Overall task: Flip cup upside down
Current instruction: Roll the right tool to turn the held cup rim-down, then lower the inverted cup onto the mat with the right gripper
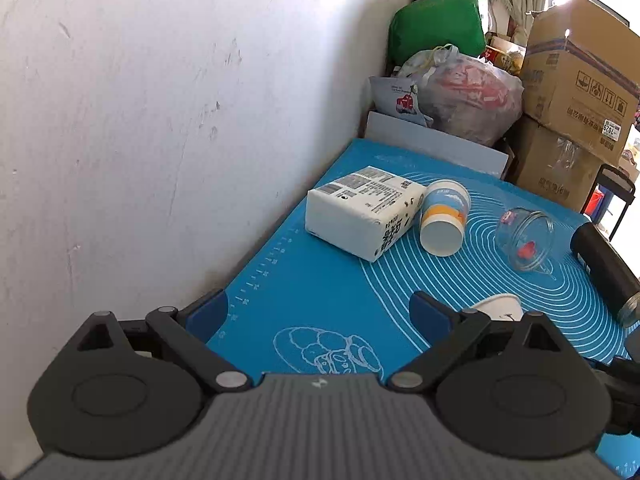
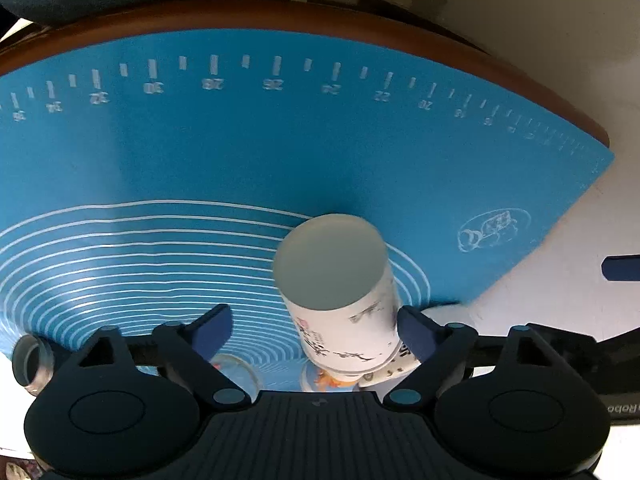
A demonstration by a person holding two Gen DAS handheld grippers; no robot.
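A white paper cup with ink drawings [image 2: 340, 300] stands bottom-up on the blue mat [image 2: 200, 152] in the right wrist view. My right gripper [image 2: 312, 328] is open; its right finger [image 2: 416, 332] is beside the cup's wall, the left finger [image 2: 212, 328] well apart from it. In the left wrist view only a white edge of that cup [image 1: 500, 306] shows behind my right finger. My left gripper [image 1: 320, 316] is open and empty above the mat's near corner by the wall. A blue, orange and white paper cup [image 1: 444, 216] lies on its side further back.
A white tissue pack [image 1: 360, 210] lies next to the lying cup. A glass jar [image 1: 524, 238] and a black bottle [image 1: 604, 272] lie on the mat at the right. Cardboard boxes [image 1: 576, 80] and bags [image 1: 460, 92] stand behind the table. The table's brown edge [image 2: 360, 20] borders the mat.
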